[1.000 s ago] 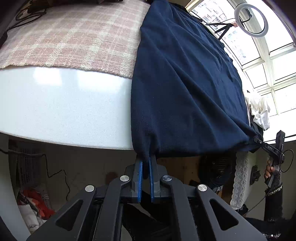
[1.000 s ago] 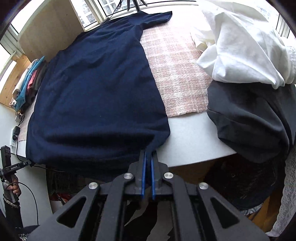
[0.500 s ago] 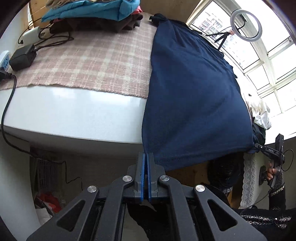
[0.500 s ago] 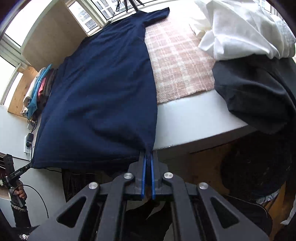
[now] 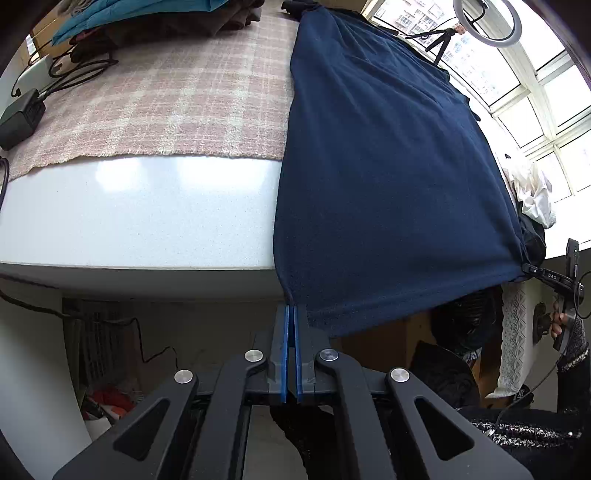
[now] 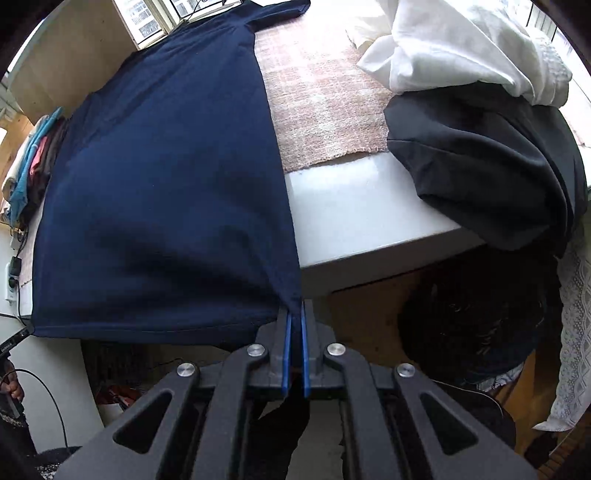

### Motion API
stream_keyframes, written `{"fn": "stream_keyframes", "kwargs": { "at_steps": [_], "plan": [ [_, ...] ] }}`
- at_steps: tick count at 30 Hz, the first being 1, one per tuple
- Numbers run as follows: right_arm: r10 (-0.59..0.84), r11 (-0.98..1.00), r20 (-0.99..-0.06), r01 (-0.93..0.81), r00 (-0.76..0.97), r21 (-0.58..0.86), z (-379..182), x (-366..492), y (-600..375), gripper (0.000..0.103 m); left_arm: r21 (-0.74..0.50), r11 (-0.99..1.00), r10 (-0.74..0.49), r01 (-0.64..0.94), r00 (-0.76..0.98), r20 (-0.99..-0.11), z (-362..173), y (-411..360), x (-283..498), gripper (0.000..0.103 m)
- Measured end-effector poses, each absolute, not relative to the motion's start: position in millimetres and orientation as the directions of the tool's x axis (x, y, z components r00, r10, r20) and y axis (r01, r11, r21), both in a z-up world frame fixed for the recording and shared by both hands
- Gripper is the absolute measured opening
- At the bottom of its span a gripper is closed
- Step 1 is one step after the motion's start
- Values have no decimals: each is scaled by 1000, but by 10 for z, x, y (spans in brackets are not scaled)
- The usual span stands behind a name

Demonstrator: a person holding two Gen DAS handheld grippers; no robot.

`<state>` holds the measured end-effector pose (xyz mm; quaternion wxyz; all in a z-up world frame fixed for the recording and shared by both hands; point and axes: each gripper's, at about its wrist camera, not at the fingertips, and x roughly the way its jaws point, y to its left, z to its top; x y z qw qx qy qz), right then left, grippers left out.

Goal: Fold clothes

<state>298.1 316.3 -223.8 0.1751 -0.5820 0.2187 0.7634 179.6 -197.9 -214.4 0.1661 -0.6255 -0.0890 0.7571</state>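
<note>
Navy blue shirt (image 5: 388, 177) lies flat on the white table (image 5: 147, 218), spread out long. Its long way runs from the near edge of the table toward the windows at the far side. The bottom hem hangs a little over the near table edge. The sleeves and neck end point away, toward the windows. Part of the shirt lies on a pink checked cloth (image 5: 177, 107) that covers the middle of the table.

The left gripper (image 5: 290, 308) has its blue pads pressed together on one bottom corner of the shirt. The right gripper (image 6: 294, 314) pinches the other bottom corner the same way. Both grippers point steeply down, just off the table edge. The hem is stretched in a straight line between them.

A stack of folded clothes (image 5: 155, 18) sits at the far left of the table, near a black charger (image 5: 20, 118). On the right side sit a dark grey garment (image 6: 491, 166) and a white garment (image 6: 461, 44) heaped on top of it.
</note>
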Motion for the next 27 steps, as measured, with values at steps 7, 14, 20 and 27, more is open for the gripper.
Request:
{"fn": "stream_keyframes", "kwargs": {
  "at_steps": [7,14,20,27],
  "plan": [
    [56,-887,-954,-453,-295,88,-1273,2984,3162,10,-250,-967,254,-44,-176,-951,-1925,-2437,1882,6],
    [152,-939,-853,-342,-500,33,-411,1864,3812,45,-251,-935,326,-249,-334,-885,-1031,-1396,1341,8],
    [86,-939,-831,-323,-549,116,-717,481,4839,45,-359,-808,519,-467,-277,-809,-859,761,627,12],
    [51,-960,-881,-266,-471,87,-1510,-882,5678,45,-363,-801,501,-477,-200,-842,-1097,2342,-356,13]
  ]
}}
